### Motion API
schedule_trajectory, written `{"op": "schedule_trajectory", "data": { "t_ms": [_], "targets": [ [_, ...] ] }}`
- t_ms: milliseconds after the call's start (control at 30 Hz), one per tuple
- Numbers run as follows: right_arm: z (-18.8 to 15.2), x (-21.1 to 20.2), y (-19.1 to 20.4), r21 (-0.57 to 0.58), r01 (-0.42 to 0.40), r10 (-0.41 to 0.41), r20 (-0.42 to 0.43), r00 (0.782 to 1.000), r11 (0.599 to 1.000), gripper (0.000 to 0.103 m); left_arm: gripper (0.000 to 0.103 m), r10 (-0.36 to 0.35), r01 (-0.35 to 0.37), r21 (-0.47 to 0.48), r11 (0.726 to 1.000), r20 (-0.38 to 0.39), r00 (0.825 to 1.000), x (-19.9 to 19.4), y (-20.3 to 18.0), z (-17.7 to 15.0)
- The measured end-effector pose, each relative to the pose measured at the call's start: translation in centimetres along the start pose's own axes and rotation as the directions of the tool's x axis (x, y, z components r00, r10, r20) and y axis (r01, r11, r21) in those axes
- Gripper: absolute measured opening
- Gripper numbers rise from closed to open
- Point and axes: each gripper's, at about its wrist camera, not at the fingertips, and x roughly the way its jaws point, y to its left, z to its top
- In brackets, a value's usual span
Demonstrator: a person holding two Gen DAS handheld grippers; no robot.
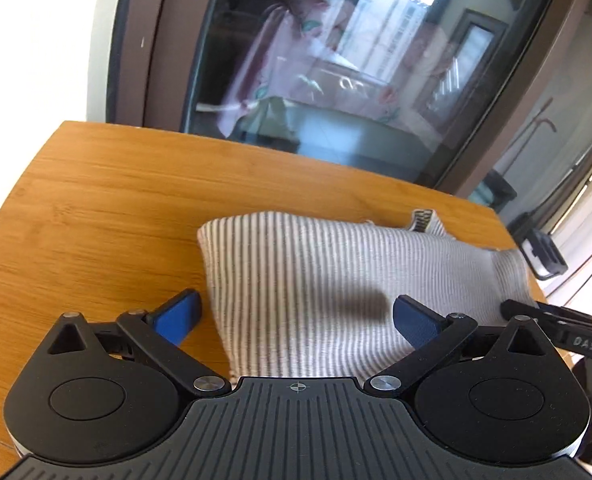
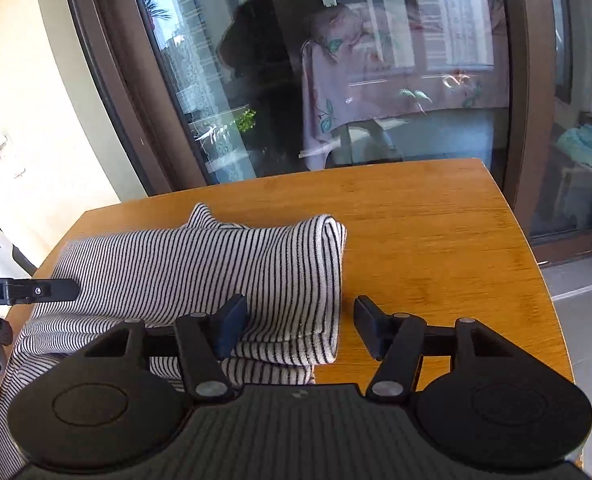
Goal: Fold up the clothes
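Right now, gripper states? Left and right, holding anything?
Left gripper: open, holding nothing, over the striped garment.
Right gripper: open, holding nothing, straddling the garment's folded edge.

Bright daylight, glare and reflections on the window (image 2: 336,80), fisheye-curved edges, soft shadows.

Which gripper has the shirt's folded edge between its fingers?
The right gripper: the shirt's thick fold sits inside its open jaws. The left gripper also straddles an edge, but a flat one.
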Motion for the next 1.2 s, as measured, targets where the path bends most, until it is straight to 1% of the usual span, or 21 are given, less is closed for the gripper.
{"op": "schedule_trajectory", "data": {
  "t_ms": [33,133,200,267,400,467,500,567,600,633,700,767,833,900,967,1033,1133,1200],
  "targets": [
    [0.4,-0.3,0.2,-0.017,0.004,-0.004,0.018,1.0,1.0,0.059,0.103,-0.01,0.01,-0.003,1.0,0.003,1.0,-0.3,0.2,-0.1],
    [2.4,-0.9,1.1,-0.047,-0.021,0.023,0.058,0.998,0.999,0.057,0.103,-0.055,0.055,-0.046,0.997,0.013,0.998,-1.3,1.1,0.1],
    [3.7,-0.4,2.5,-0.091,-0.052,0.057,0.055,0.997,0.994,0.055,0.103,-0.061,0.063,-0.069,0.996,0.023,0.998,-1.7,1.6,0.5],
    [4.9,0.9,4.3,-0.128,-0.08,0.085,0.03,0.996,0.988,0.054,0.103,-0.057,0.06,-0.08,0.995,0.036,0.998,-1.9,1.8,0.8],
    [6.4,5.1,7.0,-0.171,-0.089,0.087,-0.02,0.996,0.981,0.049,0.103,-0.014,0.015,-0.012,1.0,0.064,0.998,-3.2,0.6,0.1],
    [6.8,7.6,7.7,-0.178,-0.06,0.054,-0.038,0.998,0.982,0.046,0.103,-0.016,0.015,0.012,1.0,0.072,0.997,-4.2,0.1,-0.3],
    [6.9,8.8,7.6,-0.165,-0.06,0.05,-0.066,0.997,0.985,0.043,0.103,-0.02,0.018,0.023,1.0,0.076,0.997,-4.7,-0.1,-0.5],
    [6.6,11.1,7.5,-0.134,-0.076,0.059,-0.132,0.989,0.988,0.018,0.103,-0.027,0.023,0.044,0.999,0.082,0.996,-5.8,-0.6,-1.0],
    [6.2,11.3,7.5,-0.137,-0.087,0.069,-0.13,0.989,0.987,0.016,0.103,-0.031,0.027,0.049,0.998,0.088,0.996,-6.4,-0.6,-1.2],
    [6.0,11.1,7.9,-0.162,-0.092,0.072,-0.125,0.99,0.982,0.009,0.103,-0.036,0.031,0.051,0.998,0.095,0.995,-7.1,-0.4,-1.4],
    [6.0,10.1,8.4,-0.169,-0.093,0.076,-0.108,0.991,0.981,0.006,0.103,-0.05,0.046,0.044,0.998,0.098,0.994,-8.0,0.2,-1.7],
    [6.7,7.2,8.6,-0.168,-0.119,0.113,-0.043,0.993,0.979,0.005,0.103,-0.047,0.044,0.024,0.999,0.099,0.994,-8.2,0.8,-1.7],
    [7.4,3.2,8.6,-0.149,-0.176,0.18,0.014,0.984,0.973,0.005,0.103,-0.038,0.039,-0.009,0.999,0.103,0.994,-8.3,1.5,-1.7],
    [7.2,-1.8,8.8,-0.17,-0.242,0.254,0.048,0.966,0.955,0.005,0.103,-0.03,0.038,-0.062,0.997,0.116,0.993,-8.6,2.4,-1.3],
    [5.3,-5.8,8.9,-0.2,-0.286,0.299,0.035,0.954,0.937,0.005,0.103,-0.044,0.06,-0.103,0.993,0.146,0.988,-9.3,2.9,-0.9],
    [2.6,-8.4,8.8,-0.205,-0.317,0.323,-0.007,0.946,0.926,0.005,0.103,-0.066,0.088,-0.12,0.989,0.179,0.982,-10.2,2.9,-0.3],
    [-2.0,-10.3,8.5,-0.178,-0.354,0.343,-0.091,0.935,0.918,0.005,0.103,-0.107,0.13,-0.095,0.987,0.218,0.97,-11.3,2.0,0.3],
    [-4.7,-10.7,8.5,-0.16,-0.355,0.336,-0.132,0.932,0.921,0.005,0.103,-0.139,0.157,-0.062,0.986,0.227,0.964,-11.8,1.0,0.3]
  ]
}}
